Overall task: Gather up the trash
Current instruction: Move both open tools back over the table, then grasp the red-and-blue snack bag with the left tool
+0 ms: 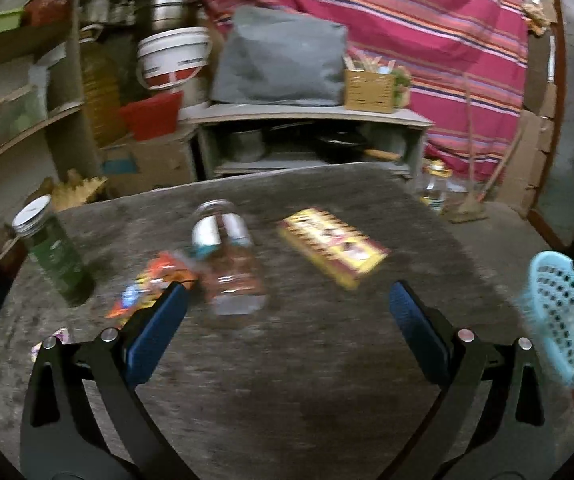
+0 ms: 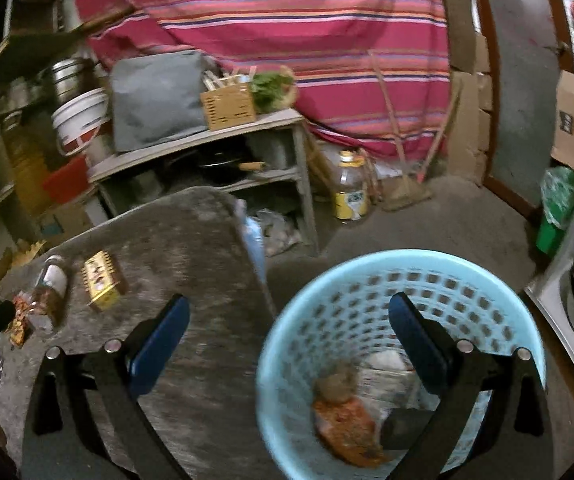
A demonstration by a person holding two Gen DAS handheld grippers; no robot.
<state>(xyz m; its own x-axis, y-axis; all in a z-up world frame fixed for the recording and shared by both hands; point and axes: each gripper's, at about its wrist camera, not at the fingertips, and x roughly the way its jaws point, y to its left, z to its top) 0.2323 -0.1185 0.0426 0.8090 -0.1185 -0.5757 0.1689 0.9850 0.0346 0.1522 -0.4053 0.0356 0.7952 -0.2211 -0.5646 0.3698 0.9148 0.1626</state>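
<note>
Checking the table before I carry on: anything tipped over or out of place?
Yes. A clear plastic bottle lies on its side mid-table, beside an orange wrapper and a yellow box. The green jar stands upright.

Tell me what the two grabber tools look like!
Both look alike. The left tool and the right tool each have two black arms shaped like a V, with triangle cut-outs and small round silver bolts. Each finger ends in a flat pad with a blue textured face. No cables, sleeves or hands show.
</note>
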